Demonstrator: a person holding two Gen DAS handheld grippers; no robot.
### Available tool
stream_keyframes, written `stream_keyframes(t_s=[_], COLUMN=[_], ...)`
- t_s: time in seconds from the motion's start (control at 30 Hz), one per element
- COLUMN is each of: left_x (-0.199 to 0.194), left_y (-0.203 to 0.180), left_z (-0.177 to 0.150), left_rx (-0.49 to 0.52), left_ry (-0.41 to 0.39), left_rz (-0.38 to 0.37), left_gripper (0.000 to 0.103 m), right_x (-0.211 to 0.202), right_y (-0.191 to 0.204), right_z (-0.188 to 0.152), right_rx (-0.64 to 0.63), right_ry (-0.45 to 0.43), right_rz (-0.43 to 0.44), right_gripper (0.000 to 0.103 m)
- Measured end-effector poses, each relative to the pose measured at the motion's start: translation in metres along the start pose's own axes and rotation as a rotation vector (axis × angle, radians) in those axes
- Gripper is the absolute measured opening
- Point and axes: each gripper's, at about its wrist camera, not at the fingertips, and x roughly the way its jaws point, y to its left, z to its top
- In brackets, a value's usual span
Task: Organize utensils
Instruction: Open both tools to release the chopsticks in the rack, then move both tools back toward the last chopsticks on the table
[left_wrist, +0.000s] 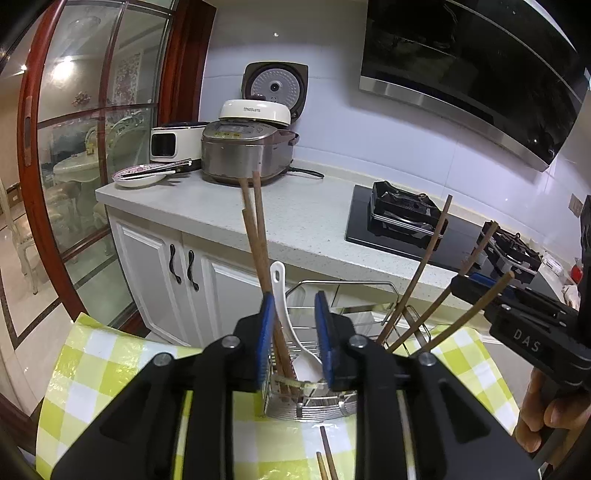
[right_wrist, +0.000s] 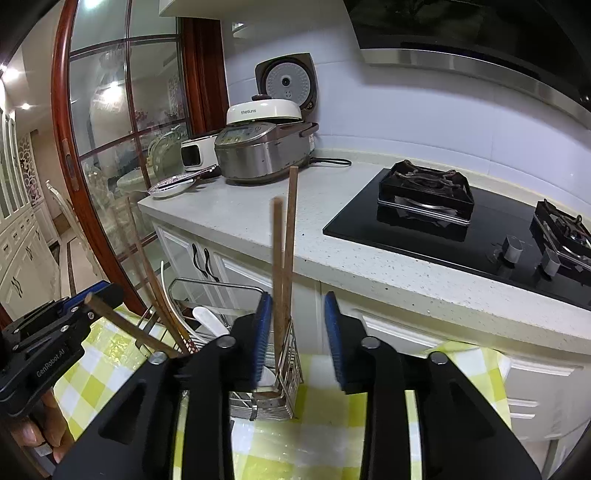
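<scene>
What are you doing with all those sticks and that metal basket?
A person is tidying utensils with two hand-held grippers. The left gripper and the right gripper are both open, each with a pair of brown chopsticks standing between its blue pads, apparently let go. The chopsticks sit in a metal utensil rack on a yellow checked tablecloth, beside a white rice spoon. More chopsticks lie on the cloth, not yet put away.

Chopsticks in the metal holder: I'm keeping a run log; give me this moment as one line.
left gripper: open, chopsticks released | right gripper: open, chopsticks released | holder: on checked cloth
</scene>
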Motion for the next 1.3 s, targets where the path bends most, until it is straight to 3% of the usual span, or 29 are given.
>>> stream_keyframes(t_s=[0.1, 0.4, 0.57, 0.8, 1.07, 1.3], left_x=[-0.007, -0.043, -0.053, -0.055, -0.026, 0.009], left_y=[0.002, 0.016, 0.02, 0.017, -0.003, -0.017], left_z=[-0.003, -0.029, -0.045, -0.065, -0.11, -0.16], left_rx=[-0.006, -0.055, -0.07, -0.073, -0.018, 0.012], left_ry=[-0.008, -0.029, -0.017, 0.019, 0.162, 0.298], left_rz=[0.0, 0.003, 0.007, -0.007, -0.067, -0.112], left_gripper=[0.028, 0.028, 0.029, 0.029, 0.029, 0.026], right_x=[-0.011, -0.043, -0.043, -0.051, -0.056, -0.052], right_y=[-0.003, -0.021, -0.027, -0.025, -0.03, -0.043], right_z=[-0.003, -0.033, -0.049, -0.045, -0.052, -0.117], right_rx=[0.005, 0.043, 0.056, 0.045, 0.049, 0.057], right_ry=[-0.022, -0.053, -0.016, -0.031, -0.033, 0.055], right_rz=[-0.006, -0.014, -0.025, -0.042, -0.103, -0.119], right_gripper=[0.047, 0.064, 0.064, 0.064, 0.065, 0.07])
